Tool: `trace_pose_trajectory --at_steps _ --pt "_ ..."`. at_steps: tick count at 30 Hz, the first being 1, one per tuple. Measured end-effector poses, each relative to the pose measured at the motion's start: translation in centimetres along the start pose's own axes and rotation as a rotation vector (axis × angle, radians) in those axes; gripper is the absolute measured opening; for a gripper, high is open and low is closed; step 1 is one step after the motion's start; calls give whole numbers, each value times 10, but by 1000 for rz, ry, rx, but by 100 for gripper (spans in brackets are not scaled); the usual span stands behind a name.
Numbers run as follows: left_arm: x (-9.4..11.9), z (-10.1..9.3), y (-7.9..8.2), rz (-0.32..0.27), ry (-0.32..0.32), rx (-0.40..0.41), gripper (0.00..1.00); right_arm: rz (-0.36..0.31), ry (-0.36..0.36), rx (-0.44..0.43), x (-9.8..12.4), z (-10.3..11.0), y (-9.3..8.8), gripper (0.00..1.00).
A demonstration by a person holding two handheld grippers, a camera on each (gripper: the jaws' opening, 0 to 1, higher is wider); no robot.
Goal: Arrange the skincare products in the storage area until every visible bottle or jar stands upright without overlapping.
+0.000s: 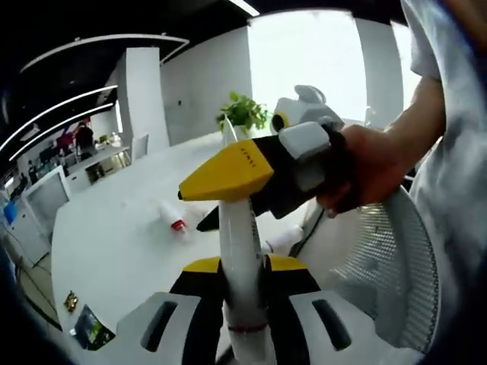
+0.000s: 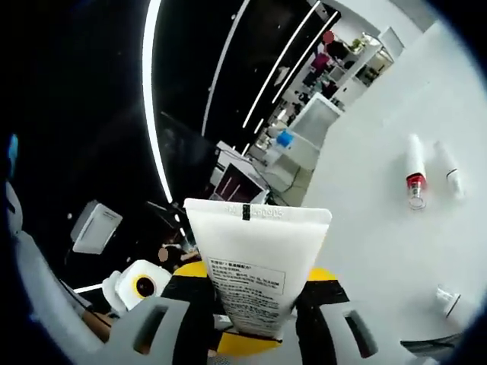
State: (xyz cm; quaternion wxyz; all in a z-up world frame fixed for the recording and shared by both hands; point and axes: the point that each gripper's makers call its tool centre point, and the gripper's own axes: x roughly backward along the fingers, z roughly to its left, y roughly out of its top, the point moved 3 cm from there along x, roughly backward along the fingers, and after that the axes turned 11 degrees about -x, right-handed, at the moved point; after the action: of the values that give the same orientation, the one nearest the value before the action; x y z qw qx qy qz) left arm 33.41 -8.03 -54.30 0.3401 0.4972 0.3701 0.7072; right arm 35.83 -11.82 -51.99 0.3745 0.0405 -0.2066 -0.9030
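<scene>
Tube between both tools, above the desk.
Left tool (image 1: 243, 304) grips the tube (image 1: 242, 258) low; right tool (image 1: 228, 182) meets its top. Behind, a bottle (image 1: 172, 216) lies on the desk (image 1: 114, 243); plant (image 1: 243, 114) at far edge.

Open white table (image 1: 114, 243) around a few lying bottles (image 2: 415, 176); mesh chair back (image 1: 396, 274) and plant (image 1: 243, 112) at edges.

A white table (image 1: 129, 228) is seen beyond the claw — on it, ahead and left, a red-banded bottle (image 1: 173, 218) is laid flat, with a second bottle (image 2: 447, 169) just beside it.
</scene>
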Motion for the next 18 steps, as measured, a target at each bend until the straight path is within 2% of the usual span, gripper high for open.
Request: trace_pose_trajectory --at_steps 2,6,7,8,9,10,11,13,18 --pt "0 -2 -2 13 -8 3 18 12 -6 -11 -1 -3 -3 37" --pt "-1 -4 -2 11 -20 2 18 44 -44 41 -3 -5 -9 39" --pt "-1 -5 0 4 -26 0 18 86 -55 82 -6 -7 -15 40" --pt "-2 -7 1 -5 -38 -13 18 125 -56 78 -7 -6 -21 39" --pt "-2 -7 1 -4 -36 -8 18 107 -47 90 -9 -2 -20 38" --pt "-1 -7 0 -12 -32 16 18 98 -46 145 -8 -2 -18 38" --pt "0 -5 0 -13 -31 16 18 111 -36 164 -7 1 -20 36" --pt "-2 -4 0 -15 -36 47 19 106 -28 168 -6 4 -18 34" --pt "-2 -5 2 -22 -33 48 20 110 -32 195 -5 3 -18 31"
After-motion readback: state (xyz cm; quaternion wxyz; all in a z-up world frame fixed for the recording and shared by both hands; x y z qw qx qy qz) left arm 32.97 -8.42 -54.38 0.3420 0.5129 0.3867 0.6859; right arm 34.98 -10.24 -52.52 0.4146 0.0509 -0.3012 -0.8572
